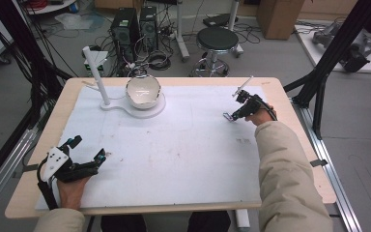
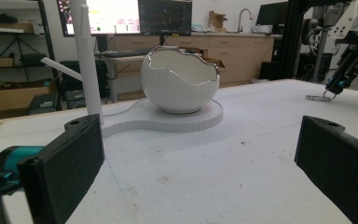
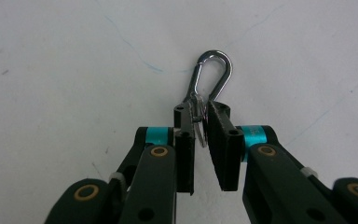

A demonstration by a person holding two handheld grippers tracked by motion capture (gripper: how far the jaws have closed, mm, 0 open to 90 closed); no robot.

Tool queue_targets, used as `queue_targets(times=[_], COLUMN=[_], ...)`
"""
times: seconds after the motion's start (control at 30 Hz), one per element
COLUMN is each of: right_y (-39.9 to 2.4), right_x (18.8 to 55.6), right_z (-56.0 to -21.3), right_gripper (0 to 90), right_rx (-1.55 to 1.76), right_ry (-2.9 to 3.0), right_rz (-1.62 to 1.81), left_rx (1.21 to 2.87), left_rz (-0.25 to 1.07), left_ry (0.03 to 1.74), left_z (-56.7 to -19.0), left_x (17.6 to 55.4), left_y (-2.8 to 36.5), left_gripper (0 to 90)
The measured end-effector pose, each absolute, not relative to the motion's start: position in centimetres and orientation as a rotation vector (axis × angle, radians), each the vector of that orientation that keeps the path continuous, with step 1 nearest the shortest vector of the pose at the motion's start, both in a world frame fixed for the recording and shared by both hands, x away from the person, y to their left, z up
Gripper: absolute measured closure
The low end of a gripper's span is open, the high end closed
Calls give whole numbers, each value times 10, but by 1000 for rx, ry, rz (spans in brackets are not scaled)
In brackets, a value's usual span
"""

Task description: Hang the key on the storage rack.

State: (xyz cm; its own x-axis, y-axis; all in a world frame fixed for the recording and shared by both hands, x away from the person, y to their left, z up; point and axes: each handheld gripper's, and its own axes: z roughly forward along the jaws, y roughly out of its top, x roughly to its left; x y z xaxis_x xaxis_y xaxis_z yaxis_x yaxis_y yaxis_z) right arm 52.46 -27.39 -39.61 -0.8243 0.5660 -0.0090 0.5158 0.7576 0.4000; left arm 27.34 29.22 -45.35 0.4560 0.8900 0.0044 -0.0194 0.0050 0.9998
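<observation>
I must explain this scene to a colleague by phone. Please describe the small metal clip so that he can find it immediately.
Start at the white mat covering the table, then go to its far right part, where the right hand-held gripper reaches. The carabiner lies there, pinched at one end by the jaws. It is the only small, shiny metal loop; the bowl is large and white.

i'm looking past the table (image 1: 290, 96) at a grey floor (image 1: 270, 53) strewn with cables. a black round stool (image 1: 217, 38) stands just beyond the table's far edge. left of the stool sit two black computer towers (image 1: 134, 26); right of it, a cardboard box (image 1: 279, 17). black frame posts (image 1: 338, 43) rise farther right of the stool. from lower down i see lit monitors (image 2: 126, 16), wooden cabinets (image 2: 242, 53) with a faucet (image 2: 244, 14), and shelving (image 2: 9, 56).
</observation>
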Motion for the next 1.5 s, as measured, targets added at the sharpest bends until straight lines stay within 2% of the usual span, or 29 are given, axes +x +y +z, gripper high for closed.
queue_targets(times=[0.17, 0.33, 0.63, 1.07, 1.27, 1.5], right_y=[-272, -271, -271, -274, -267, -256], right_x=[523, 522, 520, 507, 491, 468], right_z=[-397, -396, -393, -368, -348, -321], right_gripper=[869, 882, 891, 892, 892, 891], right_rx=[852, 852, 956, 1041, 982, 847], right_ry=[2827, 2813, 2773, 2695, 2646, 2572], right_rz=[578, 561, 521, 775, 1024, 1310], left_rx=[1383, 1382, 1375, 1395, 1428, 1540], left_rz=[863, 862, 862, 835, 784, 618], left_ry=[839, 839, 841, 864, 830, 713], left_z=[-453, -453, -454, -451, -426, -377], left_x=[273, 273, 273, 275, 278, 292], left_y=[292, 292, 292, 295, 300, 300], left_gripper=[18, 18, 18, 18, 18, 18])
